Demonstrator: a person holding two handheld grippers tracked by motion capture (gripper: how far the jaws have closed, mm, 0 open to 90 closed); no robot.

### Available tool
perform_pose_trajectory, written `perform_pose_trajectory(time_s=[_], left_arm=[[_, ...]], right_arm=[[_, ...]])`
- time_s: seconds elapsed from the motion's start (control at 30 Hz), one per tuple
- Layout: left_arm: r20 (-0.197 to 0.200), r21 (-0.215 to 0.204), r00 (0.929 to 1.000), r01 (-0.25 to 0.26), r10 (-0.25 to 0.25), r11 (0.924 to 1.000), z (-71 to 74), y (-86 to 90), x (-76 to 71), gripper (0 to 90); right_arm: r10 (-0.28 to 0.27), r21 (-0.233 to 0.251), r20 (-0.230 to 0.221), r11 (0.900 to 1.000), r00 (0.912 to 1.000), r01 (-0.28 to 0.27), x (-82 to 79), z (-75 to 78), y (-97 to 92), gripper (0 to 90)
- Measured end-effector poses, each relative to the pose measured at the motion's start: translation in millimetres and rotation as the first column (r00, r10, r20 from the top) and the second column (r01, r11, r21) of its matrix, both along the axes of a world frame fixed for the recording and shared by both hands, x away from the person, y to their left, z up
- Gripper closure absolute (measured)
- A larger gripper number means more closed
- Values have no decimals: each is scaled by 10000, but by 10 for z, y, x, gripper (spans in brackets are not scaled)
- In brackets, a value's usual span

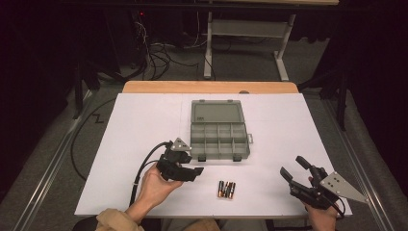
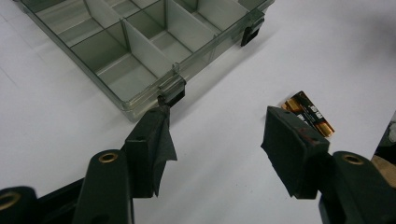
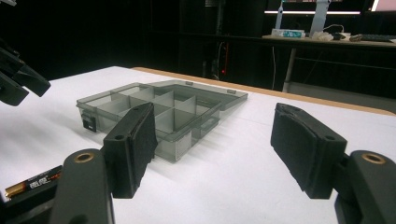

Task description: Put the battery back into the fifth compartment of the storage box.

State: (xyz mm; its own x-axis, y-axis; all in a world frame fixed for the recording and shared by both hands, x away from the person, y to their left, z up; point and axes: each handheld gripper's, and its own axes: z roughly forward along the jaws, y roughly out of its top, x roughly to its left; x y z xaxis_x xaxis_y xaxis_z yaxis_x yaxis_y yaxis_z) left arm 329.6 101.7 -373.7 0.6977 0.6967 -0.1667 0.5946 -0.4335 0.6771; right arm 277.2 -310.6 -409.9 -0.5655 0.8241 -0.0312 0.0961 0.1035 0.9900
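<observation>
A clear grey compartment box (image 1: 220, 141) lies open at the middle of the white table (image 1: 134, 130), its lid (image 1: 216, 112) folded flat behind it and its compartments bare. A small bunch of batteries (image 1: 226, 189) lies in front of the box. My left gripper (image 1: 196, 171) is held low, left of the batteries, jaws open and pointing right. In the left gripper view the open gripper (image 2: 217, 121) has bare table between its jaws, the box corner (image 2: 140, 56) ahead on the left and the batteries (image 2: 308, 114) just past the right jaw. My right gripper (image 1: 293, 167) is open near the front right.
In the right gripper view the open right gripper (image 3: 212, 116) faces the box (image 3: 159, 112), with the batteries (image 3: 32, 182) at lower left and the left gripper (image 3: 18, 77) at the far left. Beyond the table's wooden far edge (image 1: 211, 86) are cables and a desk frame (image 1: 250, 29).
</observation>
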Motion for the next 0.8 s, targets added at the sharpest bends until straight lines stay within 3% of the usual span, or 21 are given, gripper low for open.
perform_pose_trajectory(time_s=[0.8], left_arm=[[-876,675,9945,642,-582,9957,-75,-372,43,449]], right_arm=[[-25,-25,-44,10000,10000,24,-20,2,-5,329]])
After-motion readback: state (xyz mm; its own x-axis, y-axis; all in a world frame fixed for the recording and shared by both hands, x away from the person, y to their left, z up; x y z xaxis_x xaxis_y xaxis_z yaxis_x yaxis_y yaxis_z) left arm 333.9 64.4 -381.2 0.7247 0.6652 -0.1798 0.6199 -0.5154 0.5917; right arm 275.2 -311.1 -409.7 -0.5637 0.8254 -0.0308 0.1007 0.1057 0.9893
